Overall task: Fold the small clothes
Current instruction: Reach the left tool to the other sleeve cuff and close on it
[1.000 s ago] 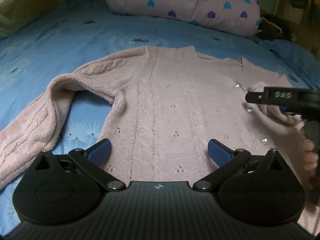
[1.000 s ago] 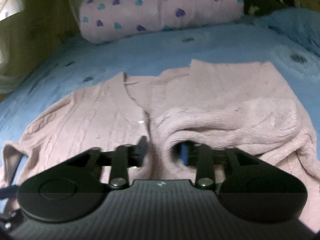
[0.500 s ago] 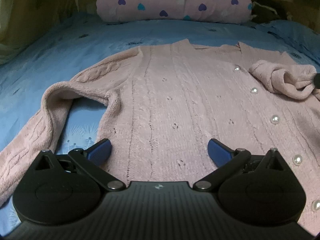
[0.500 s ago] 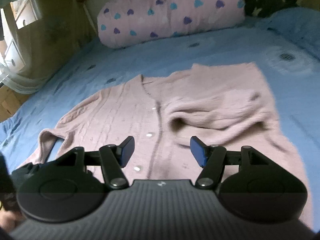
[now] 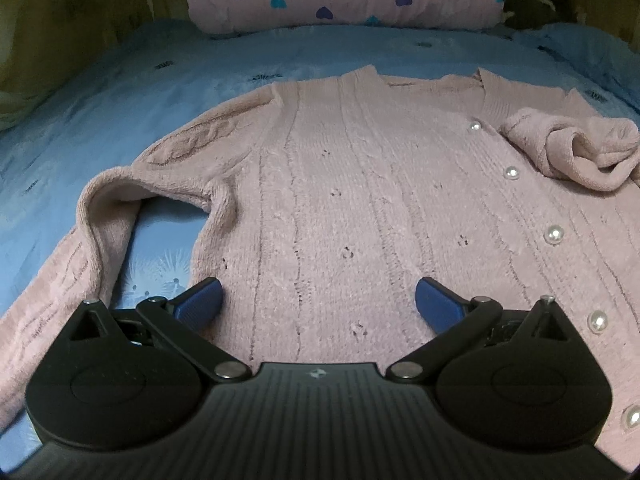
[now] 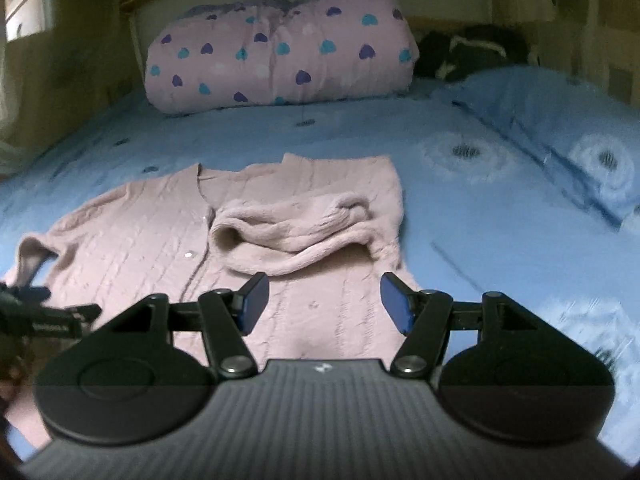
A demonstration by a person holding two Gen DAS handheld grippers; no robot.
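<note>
Since the earlier frame the right hand-held gripper (image 6: pixel 323 303) has let go of the right sleeve (image 6: pixel 294 238) and drawn back; its jaws have just been opening and now stand apart with nothing between them. That sleeve lies folded across the pink cardigan (image 5: pixel 360 208), which is spread flat on the blue bed (image 5: pixel 120 92). Left hand-held gripper (image 5: pixel 318 303) hovers wide apart over the cardigan's lower part, the left sleeve (image 5: pixel 92 232) lies outstretched

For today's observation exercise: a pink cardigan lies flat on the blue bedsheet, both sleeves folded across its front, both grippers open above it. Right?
Not quite. Only one sleeve of the cardigan is folded across the front; the other sleeve lies out on the bedsheet, as the left wrist view shows. The left gripper and right gripper are open.
</note>
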